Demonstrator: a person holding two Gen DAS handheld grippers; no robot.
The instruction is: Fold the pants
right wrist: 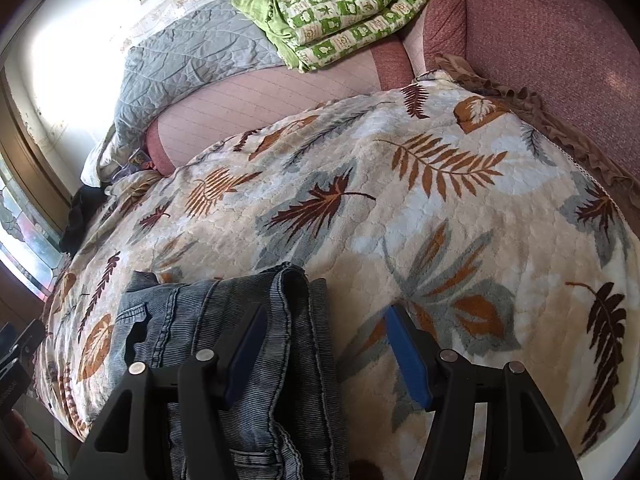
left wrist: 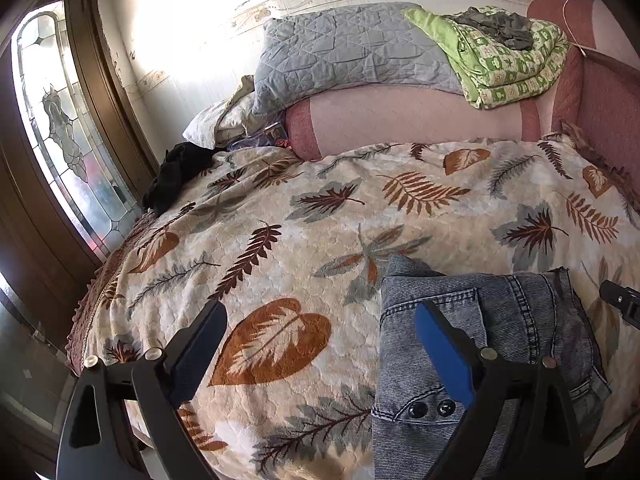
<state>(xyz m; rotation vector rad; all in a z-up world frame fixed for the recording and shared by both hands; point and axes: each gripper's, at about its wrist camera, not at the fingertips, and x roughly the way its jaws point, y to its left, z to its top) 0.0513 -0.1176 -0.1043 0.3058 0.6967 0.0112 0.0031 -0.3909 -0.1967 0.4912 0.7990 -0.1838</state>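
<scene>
Folded blue-grey jeans [left wrist: 520, 320] lie in a compact stack on the leaf-print blanket [left wrist: 304, 216] near the bed's front edge. My left gripper [left wrist: 320, 308] is open wide. Its right blue pad [left wrist: 436, 344] hovers over the jeans' left part and its left pad over bare blanket. In the right wrist view the jeans [right wrist: 180, 312] sit at lower left. My right gripper [right wrist: 326, 312] is open, its left finger above the denim and its right finger over the blanket [right wrist: 440, 220]. Nothing is pinched by either one. Each gripper shows at the edge of the other's view.
A grey quilted pillow [left wrist: 344, 52] and a green patterned quilt [left wrist: 508, 60] rest on a pink bolster [left wrist: 400, 116] at the back. A black garment [left wrist: 172, 176] lies at the bed's left edge by a glass-panelled door [left wrist: 60, 128]. A red upholstered side [right wrist: 552, 48] bounds the right.
</scene>
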